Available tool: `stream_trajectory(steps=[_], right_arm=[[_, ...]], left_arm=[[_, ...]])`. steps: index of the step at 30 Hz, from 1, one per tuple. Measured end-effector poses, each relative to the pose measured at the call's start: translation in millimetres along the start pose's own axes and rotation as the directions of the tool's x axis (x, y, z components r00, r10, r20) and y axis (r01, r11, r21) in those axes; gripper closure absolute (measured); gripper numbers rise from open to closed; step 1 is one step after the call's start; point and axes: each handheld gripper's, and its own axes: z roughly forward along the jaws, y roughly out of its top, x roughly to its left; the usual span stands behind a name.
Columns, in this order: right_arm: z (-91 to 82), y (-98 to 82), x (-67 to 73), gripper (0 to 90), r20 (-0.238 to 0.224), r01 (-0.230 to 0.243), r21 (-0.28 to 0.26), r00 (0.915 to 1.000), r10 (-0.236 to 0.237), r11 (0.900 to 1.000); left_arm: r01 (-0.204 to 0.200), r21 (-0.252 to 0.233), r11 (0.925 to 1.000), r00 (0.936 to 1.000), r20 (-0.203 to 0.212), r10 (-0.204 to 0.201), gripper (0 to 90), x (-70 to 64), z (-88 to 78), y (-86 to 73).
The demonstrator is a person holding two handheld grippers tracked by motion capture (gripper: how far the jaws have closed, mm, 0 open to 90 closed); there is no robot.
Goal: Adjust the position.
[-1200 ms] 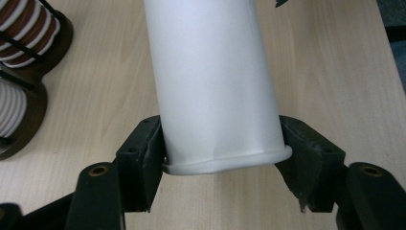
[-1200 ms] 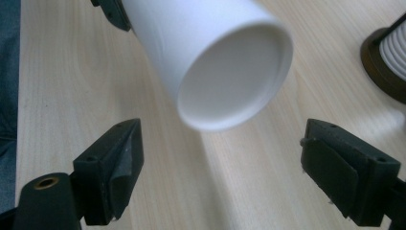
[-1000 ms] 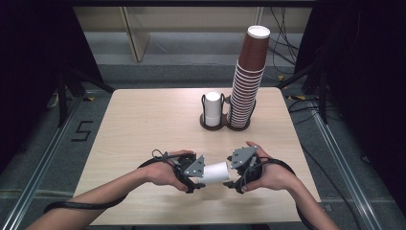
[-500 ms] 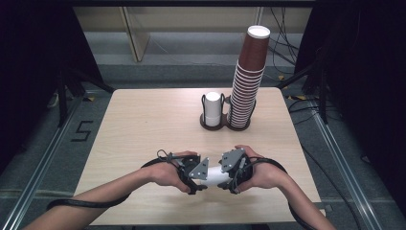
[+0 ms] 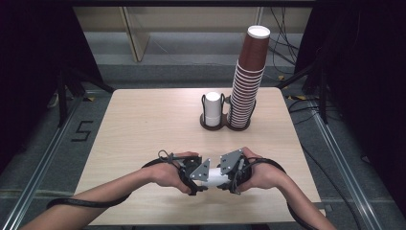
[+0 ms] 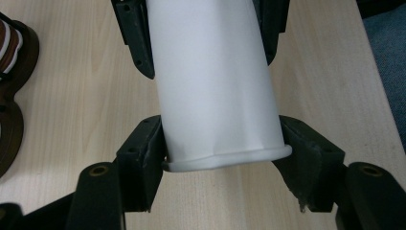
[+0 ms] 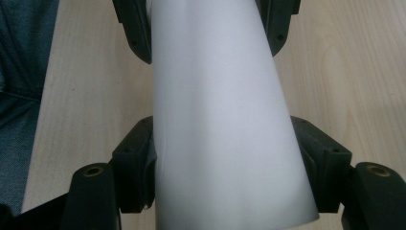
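A tall stack of brown paper cups stands in a dark holder at the table's far side, a shorter white stack, probably cups, just beside it.

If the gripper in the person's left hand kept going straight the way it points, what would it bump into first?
Probably the right gripper. The left gripper, shut on the white cup, points along it toward the right gripper, which grips the other end.
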Motion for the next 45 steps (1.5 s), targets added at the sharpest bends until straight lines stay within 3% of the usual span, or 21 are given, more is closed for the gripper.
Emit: stream_trajectory(steps=[5, 7, 8, 11, 17, 18, 20, 21, 22, 26, 30, 32, 34, 35, 36, 37, 38, 41, 42, 43, 45], right_arm=[[-1.0, -1.9, -0.8, 35.2, -0.021, 0.032, -0.017, 0.9993, -0.032, 0.999], [-1.9, -2.7, 0.1, 34.5, -0.021, 0.041, -0.026, 0.9989, -0.041, 0.999], [-2.4, -2.2, -1.5, 34.6, -0.003, 0.078, -0.030, 0.9970, -0.078, 0.997], [-5.7, -5.6, 1.5, 34.5, 0.023, 0.013, -0.016, 0.9997, -0.012, 1.000], [-11.3, -18.3, -5.6, 34.2, 0.069, 0.045, -0.079, 0.9968, -0.040, 0.996], [-11.1, -22.3, -3.9, 34.2, 0.052, 0.002, -0.100, 0.9987, 0.004, 0.995], [-11.4, -27.6, -2.9, 34.2, 0.070, -0.019, -0.125, 0.9971, 0.028, 0.992], [-11.3, -29.6, -4.3, 34.2, 0.084, 0.001, -0.142, 0.9964, 0.011, 0.990], [-12.0, -33.2, -1.3, 34.1, 0.069, -0.048, -0.165, 0.9959, 0.060, 0.985], [-13.0, -44.4, 0.2, 34.1, 0.103, -0.087, -0.237, 0.9880, 0.115, 0.967], [-15.5, -53.1, 0.2, 34.0, 0.135, -0.106, -0.308, 0.9789, 0.154, 0.945], [-16.9, -57.7, 0.9, 34.0, 0.134, -0.127, -0.344, 0.9741, 0.182, 0.931], [-17.7, -62.5, 1.7, 34.0, 0.140, -0.136, -0.374, 0.9695, 0.201, 0.917], [-17.9, -64.2, 0.8, 33.9, 0.156, -0.117, -0.383, 0.9696, 0.189, 0.916], [-17.7, -67.0, 1.6, 33.9, 0.156, -0.119, -0.391, 0.9688, 0.193, 0.913], [-17.6, -68.4, 4.1, 33.9, 0.147, -0.146, -0.395, 0.9645, 0.219, 0.907], [-17.8, -69.5, 3.8, 33.9, 0.155, -0.137, -0.397, 0.9647, 0.213, 0.908], [-18.6, -71.6, 6.5, 33.9, 0.150, -0.153, -0.409, 0.9612, 0.232, 0.900], [-18.0, -72.0, 9.5, 33.9, 0.139, -0.189, -0.417, 0.9535, 0.267, 0.889], [-17.8, -72.1, 8.2, 33.9, 0.150, -0.158, -0.421, 0.9589, 0.241, 0.893], [-18.0, -72.4, 9.1, 33.9, 0.161, -0.151, -0.425, 0.9578, 0.238, 0.892]], left_arm=[[-0.010, -0.007, 0.9999, 1.0000, -0.003, 0.010, 32.6, -0.8, 0.8, 0.3], [-0.011, -0.003, 0.9999, 0.9997, -0.022, 0.011, 23.5, 0.4, 1.5, 0.0], [-0.006, -0.009, 0.9999, 0.9994, -0.034, 0.005, 16.7, 0.6, 1.9, -0.9], [0.013, -0.028, 0.9995, 0.9983, -0.056, -0.014, 12.5, 1.0, 2.0, -4.6], [0.073, -0.068, 0.9950, 0.9922, -0.096, -0.079, 9.5, -0.6, -0.1, -14.6], [0.069, -0.069, 0.9953, 0.9914, -0.107, -0.076, 9.6, -0.3, -1.4, -16.1], [0.108, -0.100, 0.9891, 0.9855, -0.120, -0.120, 9.8, -0.7, -2.6, -19.3], [0.123, -0.119, 0.9853, 0.9816, -0.132, -0.138, 9.9, -0.8, -3.8, -22.0], [0.136, -0.125, 0.9827, 0.9806, -0.124, -0.151, 9.9, -0.4, -5.3, -23.5], [0.197, -0.207, 0.9583, 0.9656, -0.128, -0.226, 10.3, -0.3, -8.4, -31.0], [0.248, -0.279, 0.9275, 0.9515, -0.110, -0.288, 11.1, 1.8, -14.5, -34.0], [0.260, -0.336, 0.9050, 0.9436, -0.110, -0.312, 12.1, 3.0, -18.1, -35.8], [0.264, -0.354, 0.8974, 0.9394, -0.117, -0.322, 13.2, 3.8, -20.8, -37.2], [0.275, -0.385, 0.8809, 0.9336, -0.111, -0.340, 13.2, 3.4, -22.1, -38.1], [0.281, -0.397, 0.8736, 0.9308, -0.109, -0.349, 13.3, 3.1, -23.0, -38.8], [0.275, -0.398, 0.8750, 0.9318, -0.113, -0.345, 13.3, 3.2, -24.1, -39.5], [0.283, -0.416, 0.8642, 0.9295, -0.103, -0.354, 13.3, 2.2, -24.0, -39.7], [0.291, -0.436, 0.8518, 0.9266, -0.093, -0.364, 13.3, 0.6, -24.2, -40.8], [0.293, -0.438, 0.8499, 0.9260, -0.091, -0.366, 13.2, 0.1, -24.1, -40.8], [0.292, -0.439, 0.8500, 0.9267, -0.091, -0.365, 13.2, -0.2, -24.1, -40.7], [0.291, -0.449, 0.8447, 0.9268, -0.086, -0.365, 13.1, -0.9, -24.7, -40.2]])
